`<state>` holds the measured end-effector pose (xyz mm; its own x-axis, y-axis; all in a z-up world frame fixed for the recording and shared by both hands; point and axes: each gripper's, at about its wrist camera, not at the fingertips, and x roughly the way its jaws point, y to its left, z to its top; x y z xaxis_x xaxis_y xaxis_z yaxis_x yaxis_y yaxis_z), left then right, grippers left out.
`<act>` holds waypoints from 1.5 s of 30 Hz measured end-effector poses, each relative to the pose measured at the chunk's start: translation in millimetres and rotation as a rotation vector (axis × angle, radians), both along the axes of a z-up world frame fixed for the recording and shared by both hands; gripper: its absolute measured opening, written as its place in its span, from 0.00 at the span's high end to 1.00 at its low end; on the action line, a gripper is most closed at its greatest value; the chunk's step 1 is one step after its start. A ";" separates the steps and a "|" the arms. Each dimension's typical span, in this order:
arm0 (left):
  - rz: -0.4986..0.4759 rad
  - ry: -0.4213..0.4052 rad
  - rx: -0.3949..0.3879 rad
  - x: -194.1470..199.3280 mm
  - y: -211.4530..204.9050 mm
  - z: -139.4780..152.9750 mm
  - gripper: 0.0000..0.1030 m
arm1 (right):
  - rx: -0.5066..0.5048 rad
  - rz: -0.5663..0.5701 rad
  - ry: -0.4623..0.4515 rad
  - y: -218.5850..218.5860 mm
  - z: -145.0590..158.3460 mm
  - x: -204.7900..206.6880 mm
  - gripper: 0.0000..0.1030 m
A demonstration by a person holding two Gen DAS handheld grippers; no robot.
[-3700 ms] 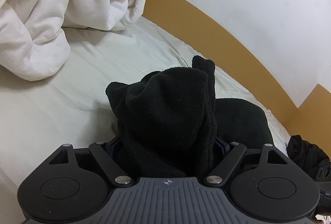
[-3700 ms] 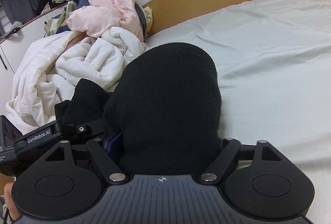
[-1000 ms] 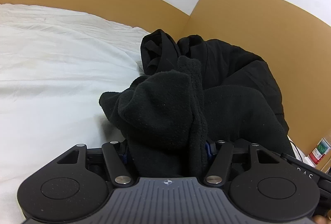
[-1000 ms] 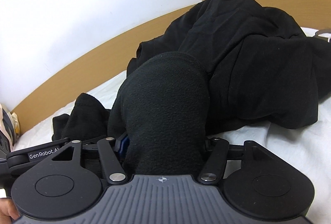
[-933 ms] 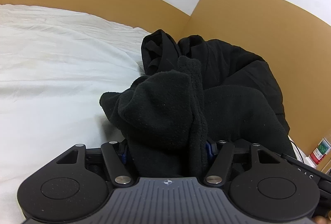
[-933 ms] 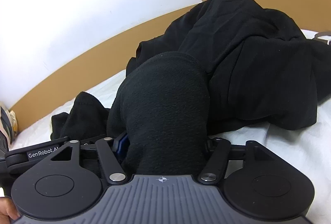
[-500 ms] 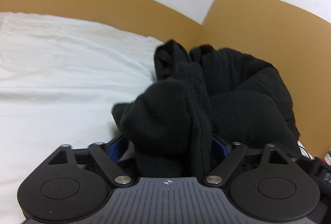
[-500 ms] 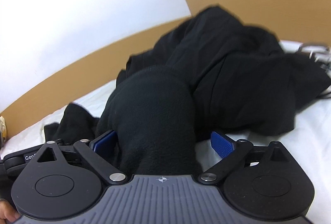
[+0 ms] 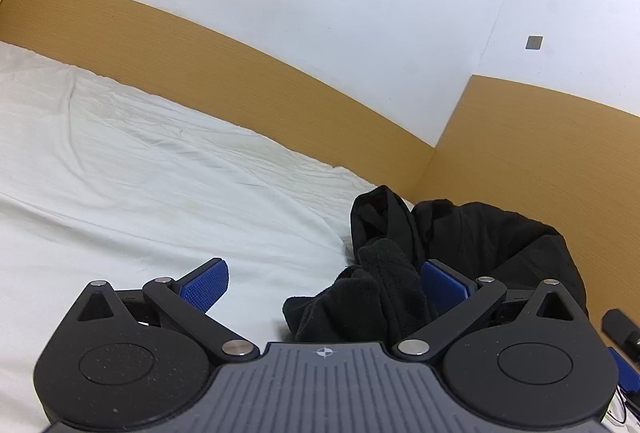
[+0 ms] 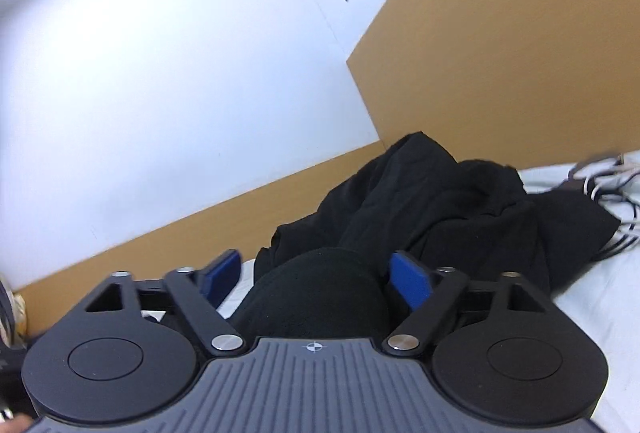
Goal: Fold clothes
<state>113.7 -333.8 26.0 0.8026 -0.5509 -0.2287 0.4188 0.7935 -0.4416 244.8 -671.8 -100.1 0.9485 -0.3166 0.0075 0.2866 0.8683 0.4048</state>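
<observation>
Here, in the left wrist view, the left hand-held gripper [image 9: 324, 279] has its jaws spread wide and opening further; the black fleece garment [image 9: 360, 297] lies bunched between them, brushing the right blue pad [image 9: 442, 283] while the left one stands clear over the bed [image 9: 140, 193]. Behind it, a heap of black clothes [image 9: 480, 233] sits in the bed's far corner against the brown wall panel [image 9: 520, 153].

In the right wrist view, the right hand-held gripper [image 10: 316, 275] has its jaws apart but closing, with the fleece garment [image 10: 316, 297] mounded between the pads, neither visibly pressing it. The heap [image 10: 440, 201] lies beyond, with cables [image 10: 600, 173] at the bed's right edge.
</observation>
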 end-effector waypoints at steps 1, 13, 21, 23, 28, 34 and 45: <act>0.004 -0.002 0.013 -0.6 -1.7 0.4 0.01 | -0.018 0.000 0.007 0.2 1.7 2.6 0.28; -0.046 -0.104 0.166 -13.3 -24.0 4.4 0.01 | -0.043 0.123 0.207 8.4 0.4 35.9 0.90; -0.062 -0.188 0.113 -27.4 -15.7 11.6 0.01 | 0.025 0.103 0.284 -0.5 -1.2 36.7 0.93; -0.119 -0.229 0.084 -35.1 -14.6 13.1 0.01 | 0.026 0.105 0.283 -1.2 -1.4 37.6 0.93; -0.247 -0.304 0.058 -48.8 -20.4 14.6 0.01 | 0.051 0.120 0.263 -8.6 -3.3 41.5 0.93; -0.223 -0.220 0.214 -35.8 -43.7 2.7 0.03 | 0.036 0.117 0.261 -6.5 -2.5 43.3 0.93; -0.059 -0.456 0.153 -60.8 -23.1 8.1 0.96 | 0.032 0.114 0.260 -4.5 -2.6 43.5 0.93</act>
<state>52.8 -356.9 34.1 0.8083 -0.5859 0.0574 0.5887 0.8042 -0.0822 288.3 -676.3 -102.7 0.9468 -0.2034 -0.2493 0.2854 0.8889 0.3584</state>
